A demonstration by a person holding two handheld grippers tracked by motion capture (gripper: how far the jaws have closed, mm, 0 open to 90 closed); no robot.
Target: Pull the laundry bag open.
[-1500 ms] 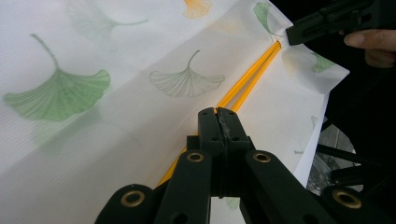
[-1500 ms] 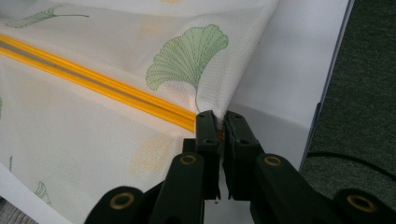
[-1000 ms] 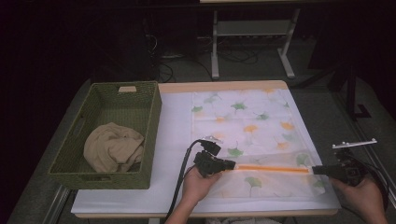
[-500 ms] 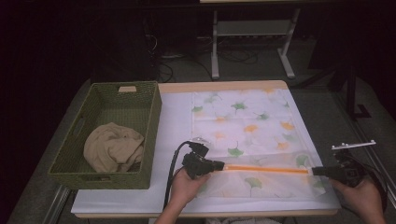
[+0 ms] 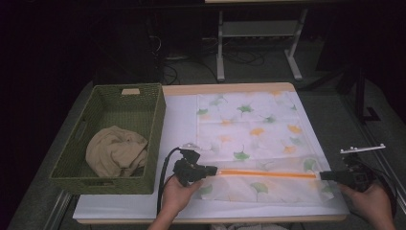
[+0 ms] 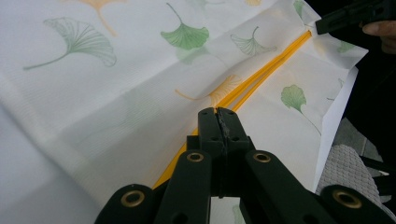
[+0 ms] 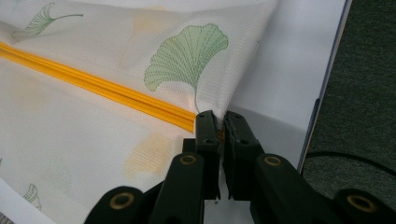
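A white cloth bag [image 5: 249,120] printed with green and orange ginkgo leaves lies flat on the table. An orange zipper [image 5: 268,173] runs across its near part. My left gripper [image 5: 214,168] is at the zipper's left end. In the left gripper view its jaws are shut [image 6: 219,112] on the zipper line [image 6: 261,74]; what they pinch is hidden. My right gripper [image 5: 321,175] holds the bag's right edge. There its jaws [image 7: 219,122] are shut on the cloth where the zipper [image 7: 93,86] ends. The stretch of zipper between the two grippers is straight and taut.
A green woven basket [image 5: 158,120] stands to the left of the bag with a crumpled beige cloth [image 5: 115,151] inside. A white sheet [image 5: 179,115] covers the table. The table's front edge runs close under both hands. A metal stand's legs [image 5: 220,52] rise behind the table.
My left gripper has slid left along the zipper, so a longer orange stretch shows between the grippers. The right gripper has stayed at the bag's right edge.
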